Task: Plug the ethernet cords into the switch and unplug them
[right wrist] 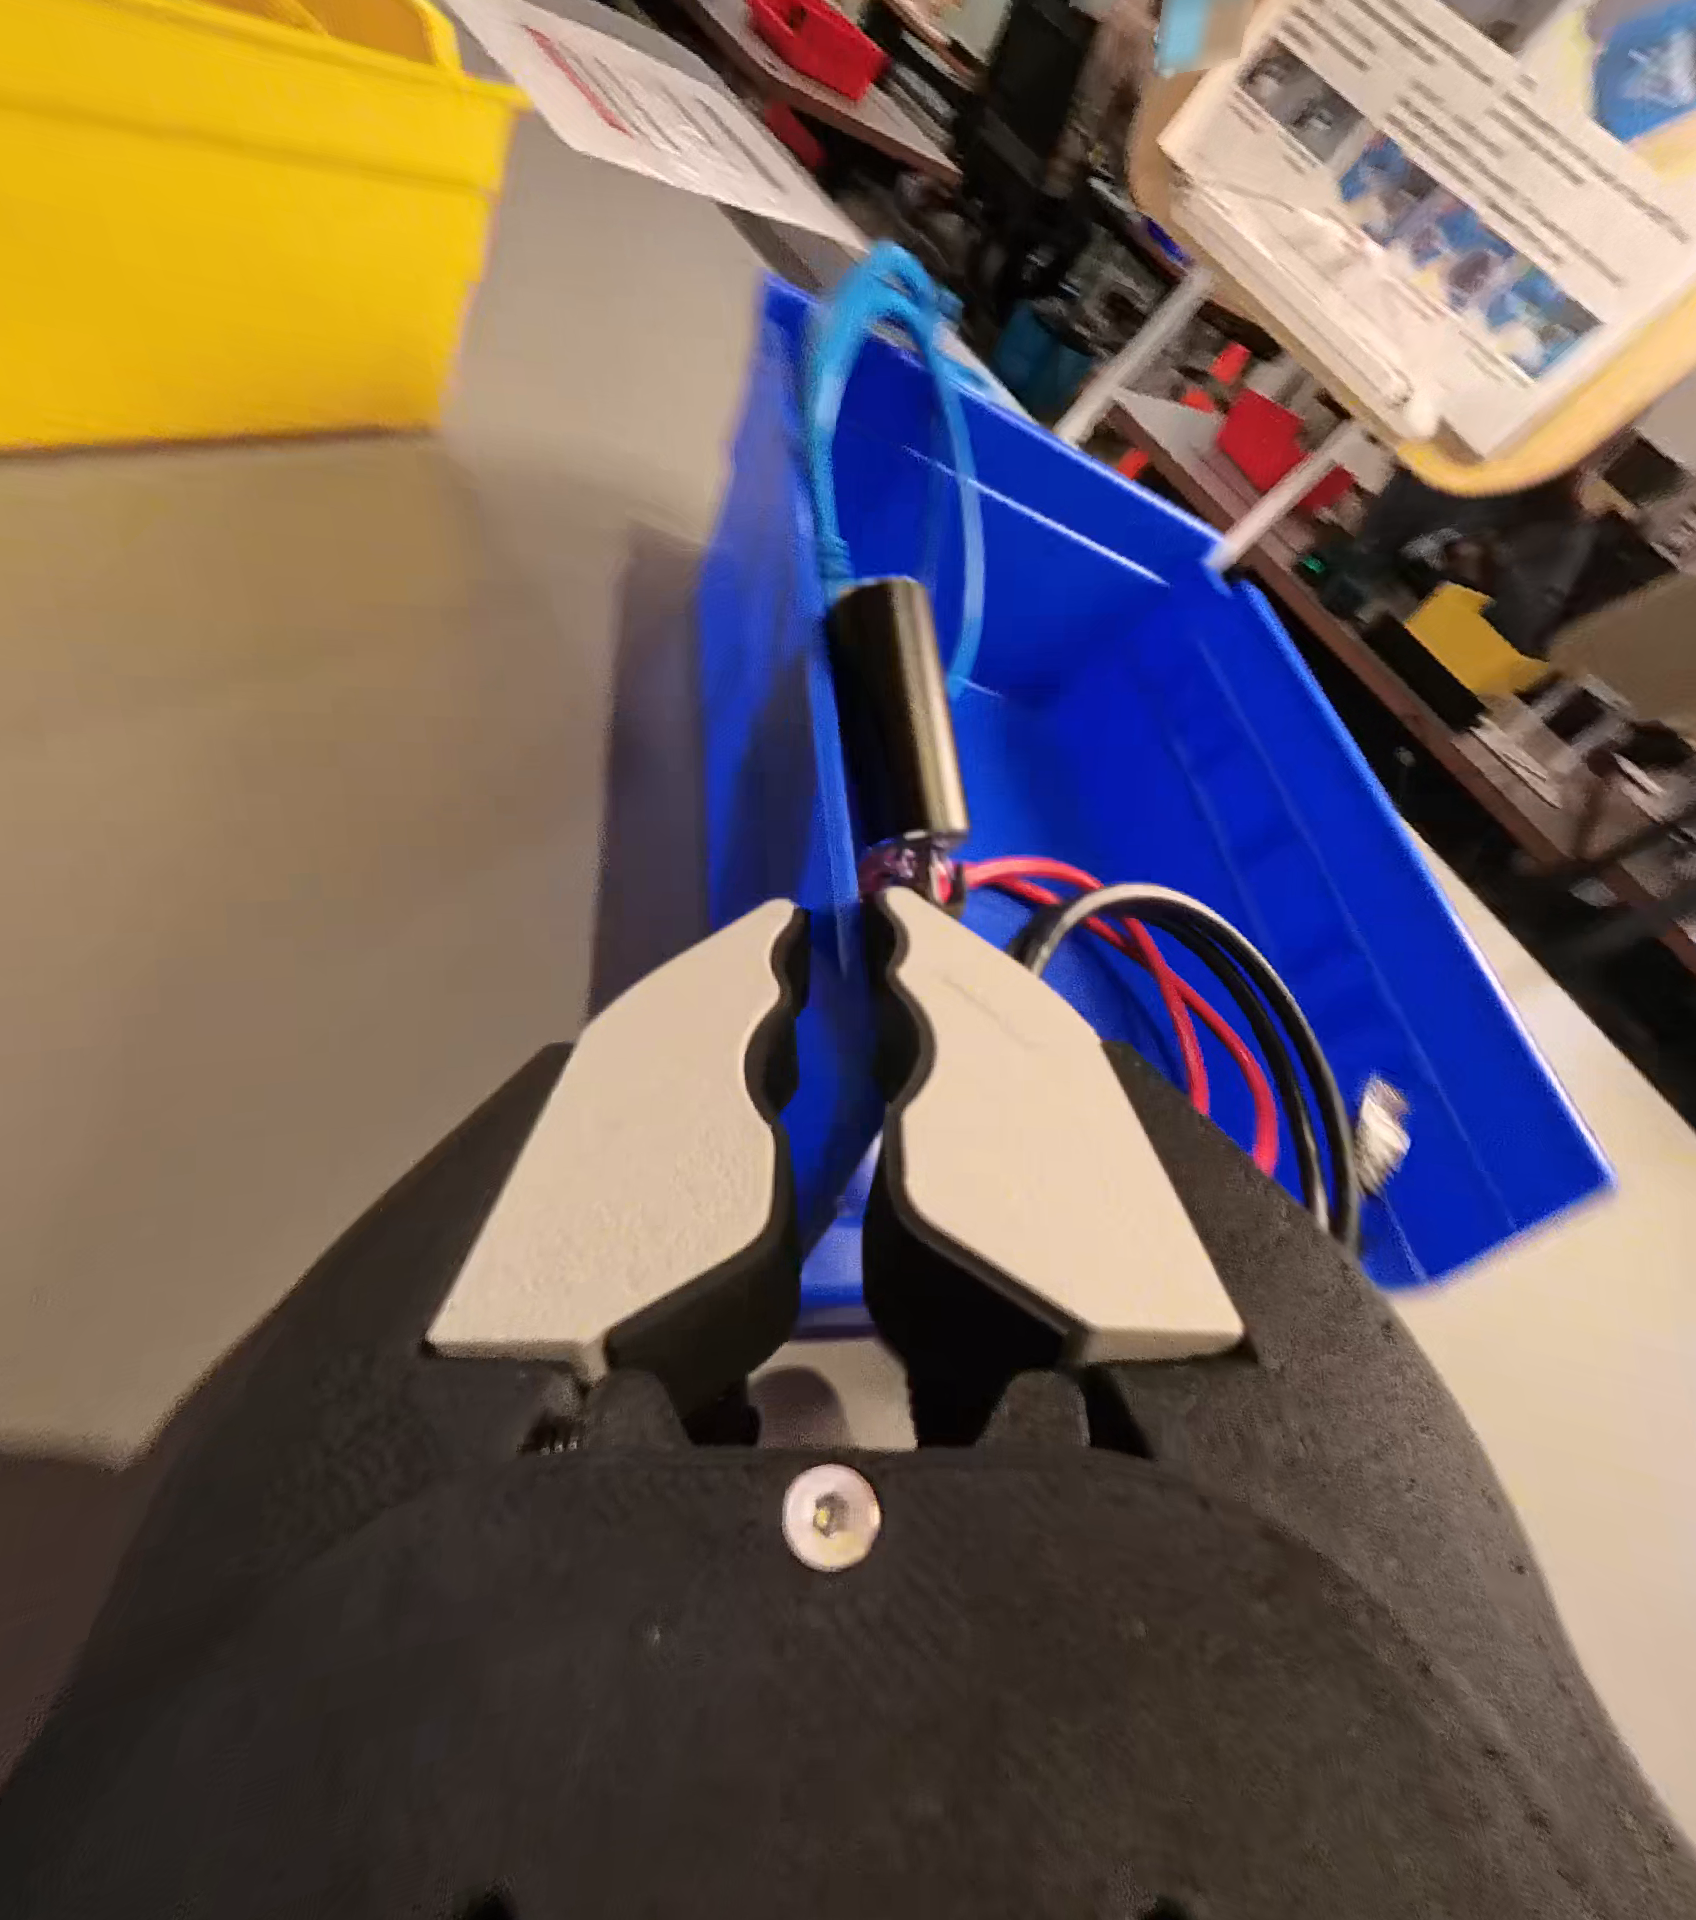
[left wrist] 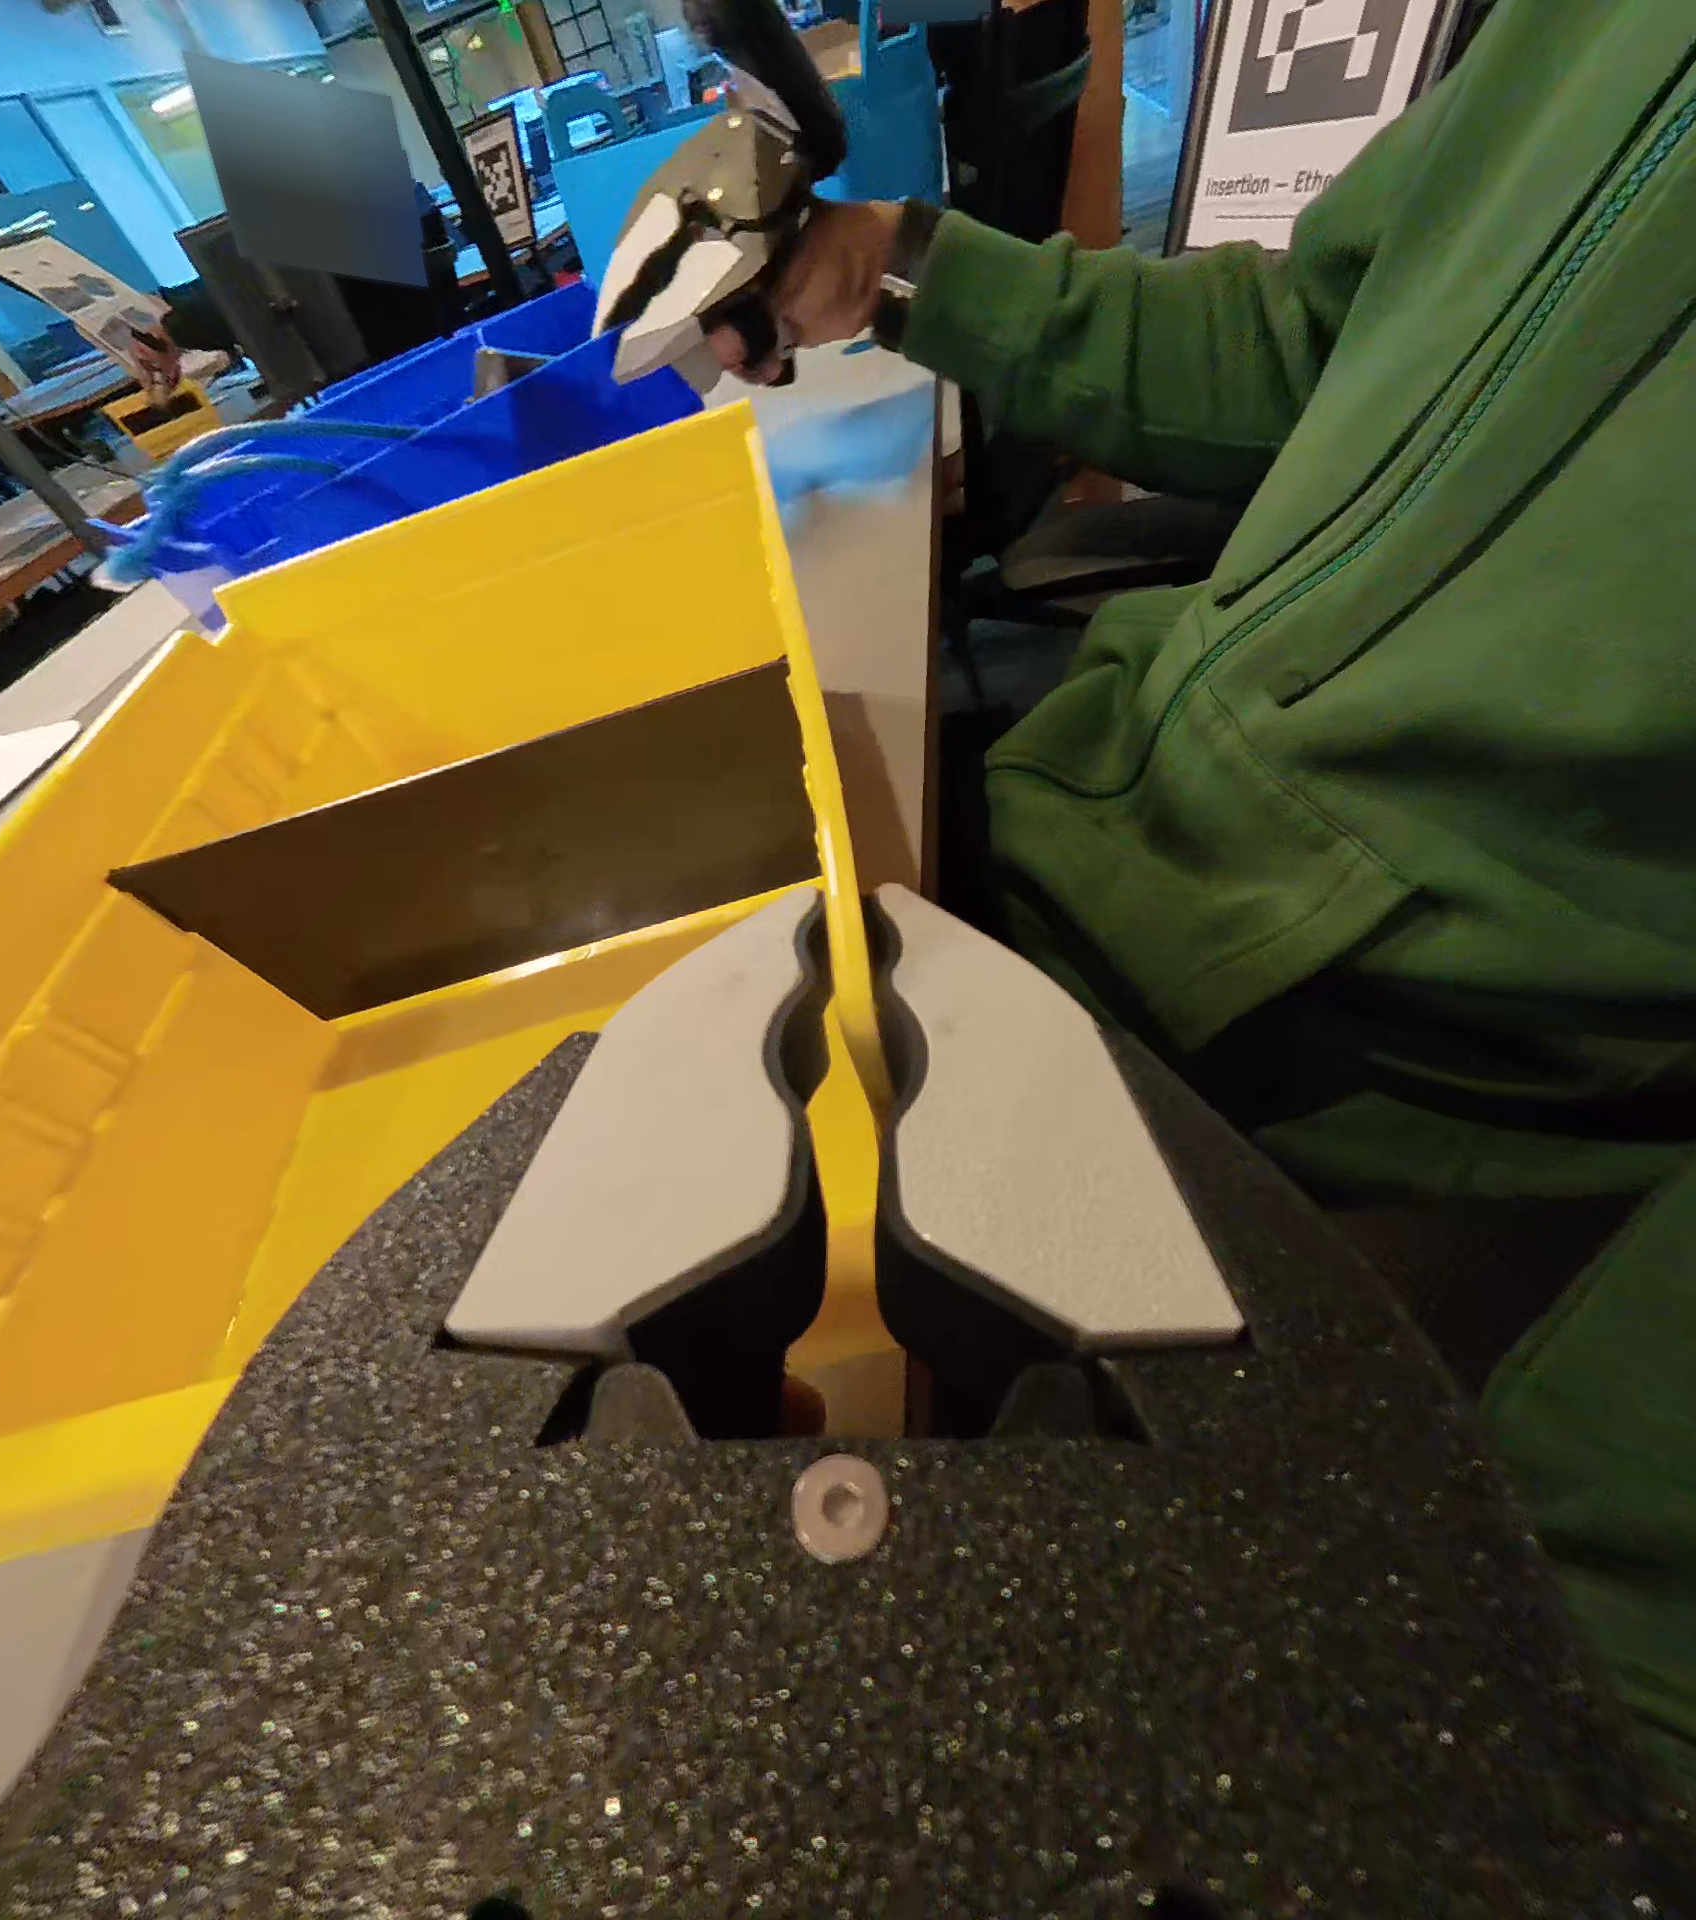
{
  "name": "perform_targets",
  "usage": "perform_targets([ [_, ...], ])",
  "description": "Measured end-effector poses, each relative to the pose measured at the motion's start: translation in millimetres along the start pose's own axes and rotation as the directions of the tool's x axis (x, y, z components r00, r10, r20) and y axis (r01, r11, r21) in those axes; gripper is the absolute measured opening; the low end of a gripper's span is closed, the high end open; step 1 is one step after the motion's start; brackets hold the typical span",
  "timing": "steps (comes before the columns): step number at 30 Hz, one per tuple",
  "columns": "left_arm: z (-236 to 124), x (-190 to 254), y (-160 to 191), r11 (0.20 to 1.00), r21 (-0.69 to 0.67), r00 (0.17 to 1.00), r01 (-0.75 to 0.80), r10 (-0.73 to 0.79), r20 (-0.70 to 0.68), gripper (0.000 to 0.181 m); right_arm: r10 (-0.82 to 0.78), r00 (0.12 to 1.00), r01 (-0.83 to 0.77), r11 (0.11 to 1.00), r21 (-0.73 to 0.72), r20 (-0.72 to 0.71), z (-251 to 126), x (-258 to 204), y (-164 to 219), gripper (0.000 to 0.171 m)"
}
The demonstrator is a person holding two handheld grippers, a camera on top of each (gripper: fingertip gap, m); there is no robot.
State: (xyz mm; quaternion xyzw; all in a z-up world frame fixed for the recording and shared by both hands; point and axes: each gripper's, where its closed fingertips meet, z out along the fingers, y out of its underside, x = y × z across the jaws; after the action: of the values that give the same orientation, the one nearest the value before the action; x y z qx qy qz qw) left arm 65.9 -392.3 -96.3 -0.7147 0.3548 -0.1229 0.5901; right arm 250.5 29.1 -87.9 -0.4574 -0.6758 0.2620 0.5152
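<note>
Left wrist view shows the left claw clamped on the thin right-hand wall of a yellow plastic bin; the wall runs up between the two grey fingers, which press against it from either side. A dark flat divider panel crosses the bin just ahead and to the left of the fingertips. Beyond the yellow bin stands a blue plastic bin, with a loop of light blue cord rising over its far-left end, well ahead of this claw. Both bins sit on a pale grey counter. Higher and farther ahead, the right claw hangs above the blue bin, held by a hand coming out of a green zipped jacket sleeve.

Right wrist view shows the right claw with its fingers nearly together, a narrow gap left at the tips, straddling the near wall of the blue bin; whether it pinches that wall or the wire cannot be told through the blur. Just ahead of the tips a black cylindrical piece stands tilted, with the light blue cord looping from its far end. Red and black wires curve off to the right of the tips inside the bin. The yellow bin lies far left on the counter.

No switch shows in either view.
</note>
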Motion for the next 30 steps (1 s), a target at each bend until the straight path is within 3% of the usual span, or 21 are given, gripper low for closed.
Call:
perform_targets([
  [11,36.5,16.7,-14.9,0.998,0.053,0.981,-0.04,0.049,-0.19,0.005,0.08,0.954,-0.116,0.987,0.108,0.29,81.3,-20.4,-42.6,0.004],
  [20,69.8,30.8,-28.0,0.996,0.08,0.945,-0.05,0.073,-0.318,0.004,0.088,0.789,-0.257,0.946,0.196,0.608,114.0,-64.1,-80.4,0.005],
  [23,79.8,33.5,-31.5,0.995,0.09,0.934,-0.053,0.081,-0.347,0.004,0.089,0.756,-0.285,0.936,0.204,0.648,119.9,-71.7,-87.4,0.006],
  [30,99.4,30.2,-35.8,0.996,0.076,0.926,-0.04,0.065,-0.371,0.004,0.113,0.779,-0.369,0.878,0.305,0.616,109.9,-62.5,-103.5,0.008],
])
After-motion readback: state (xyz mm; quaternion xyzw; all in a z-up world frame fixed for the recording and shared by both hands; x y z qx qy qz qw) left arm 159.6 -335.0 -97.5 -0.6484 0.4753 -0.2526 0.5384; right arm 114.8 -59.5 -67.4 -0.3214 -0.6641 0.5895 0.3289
